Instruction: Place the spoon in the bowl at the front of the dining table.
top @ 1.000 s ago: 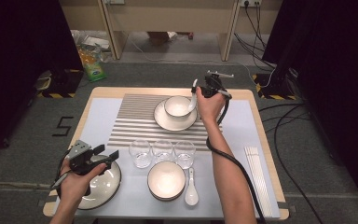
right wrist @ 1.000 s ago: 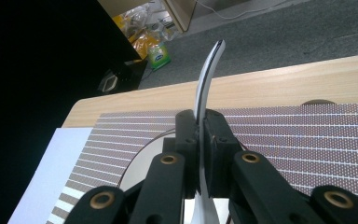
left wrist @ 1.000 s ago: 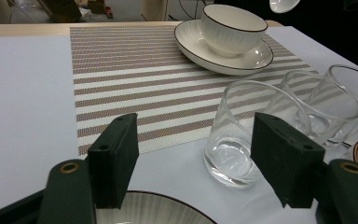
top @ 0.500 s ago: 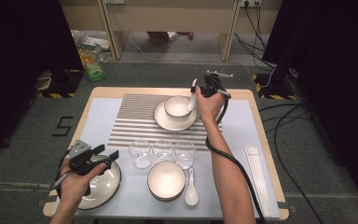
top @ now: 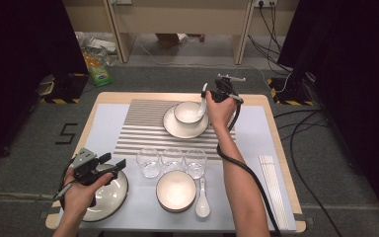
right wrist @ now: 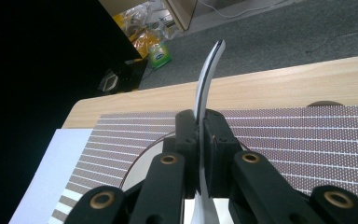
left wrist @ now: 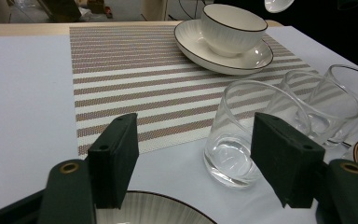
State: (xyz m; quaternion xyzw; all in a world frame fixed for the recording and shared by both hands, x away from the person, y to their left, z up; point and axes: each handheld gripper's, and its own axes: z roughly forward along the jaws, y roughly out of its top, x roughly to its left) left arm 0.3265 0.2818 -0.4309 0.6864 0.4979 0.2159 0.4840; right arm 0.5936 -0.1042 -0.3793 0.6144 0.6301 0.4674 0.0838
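L tongs (top: 109, 165) open, nothing between jaws, hovering over plate (top: 109, 197) at near-left worktop (top: 271, 128) edge; 3 glasses (top: 148, 162) just ahead-right of them. Farther off, R tongs (top: 211, 97) clamped on white spoon (right wrist: 207, 72), held above bowl (top: 188, 112) sitting on saucer (top: 173, 127) on striped mat (top: 138, 129).

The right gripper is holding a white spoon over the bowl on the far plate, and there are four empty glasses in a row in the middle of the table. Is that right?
Nearly. The right gripper does hold the white spoon over the bowl on the far plate. But the high view shows three empty glasses in the row, not four.
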